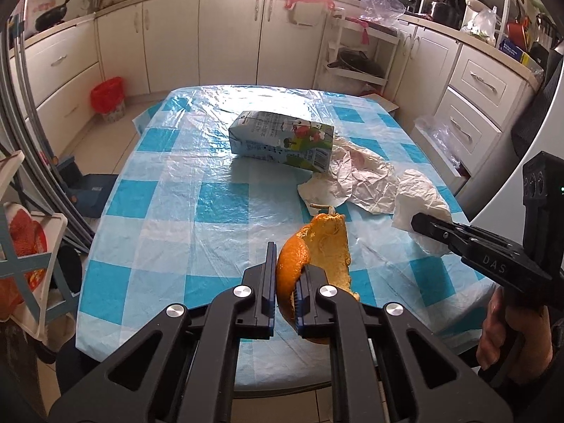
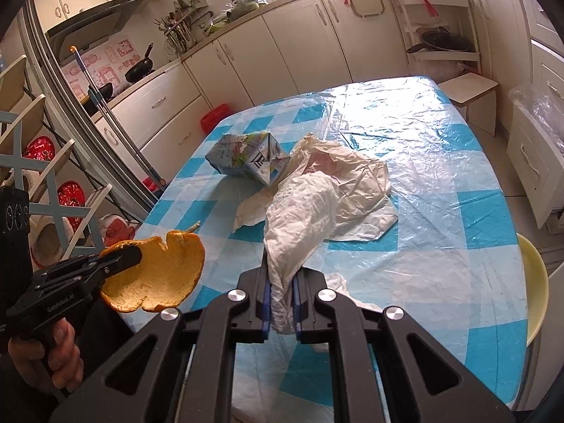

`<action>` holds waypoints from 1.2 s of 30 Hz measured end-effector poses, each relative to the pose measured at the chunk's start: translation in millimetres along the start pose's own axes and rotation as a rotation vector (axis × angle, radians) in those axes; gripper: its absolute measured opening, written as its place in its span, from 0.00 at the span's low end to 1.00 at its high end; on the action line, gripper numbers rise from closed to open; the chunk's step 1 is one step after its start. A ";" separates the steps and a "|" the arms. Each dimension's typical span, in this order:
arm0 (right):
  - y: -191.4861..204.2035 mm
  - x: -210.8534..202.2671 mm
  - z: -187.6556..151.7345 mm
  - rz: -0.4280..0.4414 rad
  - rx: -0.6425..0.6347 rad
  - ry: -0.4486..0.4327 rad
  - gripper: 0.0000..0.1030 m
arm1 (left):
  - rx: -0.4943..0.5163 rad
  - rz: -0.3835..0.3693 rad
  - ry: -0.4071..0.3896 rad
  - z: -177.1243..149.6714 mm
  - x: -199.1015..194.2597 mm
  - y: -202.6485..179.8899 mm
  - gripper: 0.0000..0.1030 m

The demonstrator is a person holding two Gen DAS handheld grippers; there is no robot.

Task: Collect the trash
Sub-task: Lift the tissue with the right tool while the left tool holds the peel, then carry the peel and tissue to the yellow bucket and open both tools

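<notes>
Orange peel (image 1: pixel 313 250) in left fingers (image 1: pixel 269 275)

Left tool (image 1: pixel 283 275): matte black linkage arms with triangular cut-outs; four round silver screw heads; two flat black fingers with blue pads (image 1: pixel 270 296). Seen from the right wrist view: black pistol-grip body, white lettering "GenRobot.AI", bare-skinned hand (image 2: pixel 53 352) on the grip.

Right tool (image 2: pixel 282 292): same black linkage, four silver screws, blue pads. Seen from the left wrist view: white lettering "DAS", black box with three round openings and a small green light, bare hand (image 1: pixel 507 331), dark sleeve.
</notes>
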State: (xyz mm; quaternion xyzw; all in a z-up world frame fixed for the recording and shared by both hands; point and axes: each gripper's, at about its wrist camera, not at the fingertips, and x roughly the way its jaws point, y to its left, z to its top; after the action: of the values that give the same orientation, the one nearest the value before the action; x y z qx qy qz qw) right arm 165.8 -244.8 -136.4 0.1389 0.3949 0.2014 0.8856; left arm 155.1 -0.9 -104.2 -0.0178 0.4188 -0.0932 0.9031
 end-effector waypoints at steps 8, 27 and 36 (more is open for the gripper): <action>-1.4 -7.4 1.3 0.002 -0.006 -0.028 0.11 | 0.034 0.000 -0.012 4.1 -5.4 -18.2 0.07; -26.5 -45.6 26.2 -0.067 0.009 -0.124 0.11 | 0.053 -0.075 -0.064 27.0 -12.5 -52.8 0.07; -136.4 -67.6 61.2 -0.300 0.102 0.005 0.11 | 0.109 -0.200 -0.083 54.7 0.9 -122.2 0.07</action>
State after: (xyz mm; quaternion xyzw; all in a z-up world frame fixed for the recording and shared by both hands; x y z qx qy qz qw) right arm 204.7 -401.7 -108.4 0.1224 0.4232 0.0470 0.8965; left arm 178.5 -123.6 -55.9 -0.0144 0.3713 -0.2047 0.9056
